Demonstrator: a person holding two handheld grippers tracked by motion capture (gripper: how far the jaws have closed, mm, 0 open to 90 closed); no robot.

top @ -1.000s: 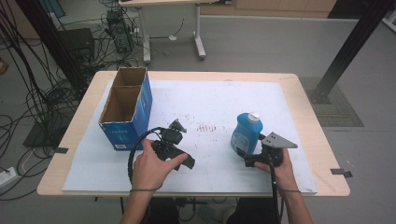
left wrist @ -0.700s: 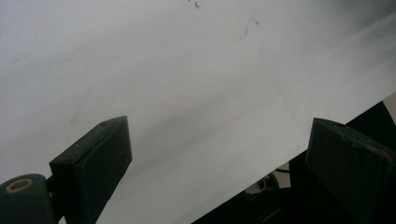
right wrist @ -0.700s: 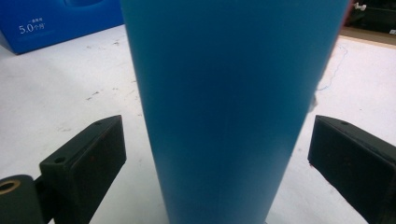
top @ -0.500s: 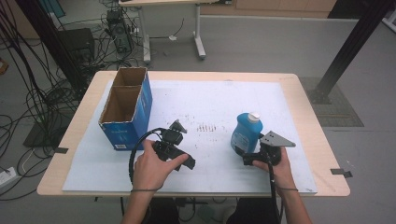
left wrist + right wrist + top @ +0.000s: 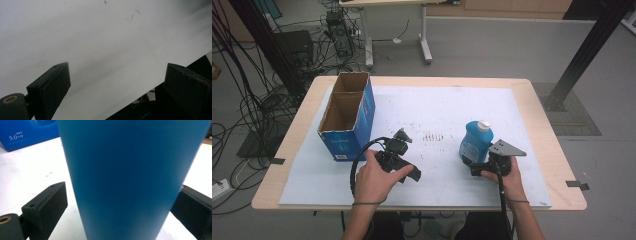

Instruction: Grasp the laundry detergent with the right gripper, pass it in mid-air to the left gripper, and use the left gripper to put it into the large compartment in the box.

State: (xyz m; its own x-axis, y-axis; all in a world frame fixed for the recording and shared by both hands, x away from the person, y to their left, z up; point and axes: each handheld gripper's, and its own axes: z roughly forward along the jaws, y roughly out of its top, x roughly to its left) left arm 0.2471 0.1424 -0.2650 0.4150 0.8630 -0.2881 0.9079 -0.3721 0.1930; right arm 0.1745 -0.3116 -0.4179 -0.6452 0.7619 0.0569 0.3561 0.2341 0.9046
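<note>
A blue bottle (image 5: 475,143) with a white cap stands upright on the white table mat, right of centre. My right gripper (image 5: 475,165) is at its base on the near side, open, a jaw on either side. In the right gripper view the bottle (image 5: 130,170) sits between the jaws of the right gripper (image 5: 123,202), with a small gap at the left jaw. My left gripper (image 5: 401,159) is held low over the mat near the front, left of centre. In the left gripper view the left gripper (image 5: 116,75) is open wide over bare mat, nothing between its jaws.
An open blue cardboard box (image 5: 344,117) with two compartments stands at the table's left side; its side (image 5: 27,132) also appears in the right gripper view. The white mat (image 5: 437,107) covers most of the wooden table. Its front edge (image 5: 160,82) runs close under the left gripper.
The right gripper has edged slightly toward the bottle. The left gripper and the box have not visibly moved.
</note>
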